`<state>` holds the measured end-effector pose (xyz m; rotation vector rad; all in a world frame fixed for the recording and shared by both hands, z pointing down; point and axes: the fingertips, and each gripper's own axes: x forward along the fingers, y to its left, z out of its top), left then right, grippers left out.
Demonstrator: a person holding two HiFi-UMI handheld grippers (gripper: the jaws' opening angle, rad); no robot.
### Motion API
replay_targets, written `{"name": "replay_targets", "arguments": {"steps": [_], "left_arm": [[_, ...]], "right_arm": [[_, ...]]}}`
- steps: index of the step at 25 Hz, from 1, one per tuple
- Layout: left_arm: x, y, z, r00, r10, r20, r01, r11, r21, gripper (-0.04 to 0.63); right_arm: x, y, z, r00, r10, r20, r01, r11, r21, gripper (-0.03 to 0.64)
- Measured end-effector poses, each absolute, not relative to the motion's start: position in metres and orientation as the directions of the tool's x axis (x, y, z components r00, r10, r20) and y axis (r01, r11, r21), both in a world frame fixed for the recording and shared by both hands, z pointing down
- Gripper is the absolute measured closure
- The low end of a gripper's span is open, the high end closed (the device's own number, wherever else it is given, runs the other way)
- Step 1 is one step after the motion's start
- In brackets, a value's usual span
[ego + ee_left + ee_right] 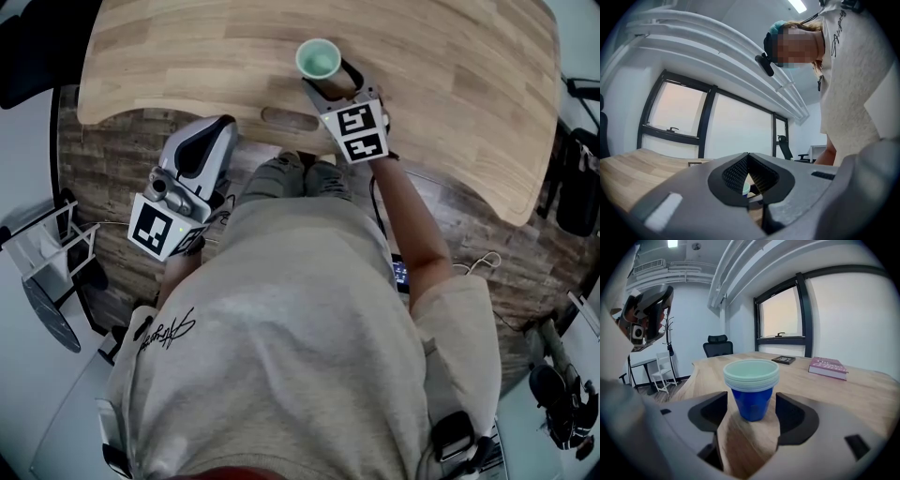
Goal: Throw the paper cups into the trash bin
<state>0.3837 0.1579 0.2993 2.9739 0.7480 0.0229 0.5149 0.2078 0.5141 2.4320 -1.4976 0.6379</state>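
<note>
A stack of paper cups [318, 60], blue outside with pale green rims, stands upright on the wooden table [187, 56] near its front edge. In the right gripper view the stack [751, 387] sits between the two spread jaws, with a gap on each side. My right gripper [330, 82] is open around the cups and level with the tabletop. My left gripper [223, 127] hangs below the table's edge at the left, apart from the cups. Its pads [736, 171] meet at the tips with nothing between them.
A pink book [828, 366] and a flat black item [783, 360] lie farther back on the table. A black office chair [717, 347] and a white chair [663, 371] stand beyond it. A white rack [47, 244] stands on the floor at the left.
</note>
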Motion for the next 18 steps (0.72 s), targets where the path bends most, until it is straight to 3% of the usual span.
{"name": "replay_targets", "arguments": {"steps": [18], "left_arm": [[0.376,0.146,0.309,0.906,0.423,0.027,0.419,-0.904,0.086,0.592]], "right_arm": [[0.528,0.195,0.514,0.378,-0.797,0.470,-0.890,-0.452,-0.050,0.325]]}}
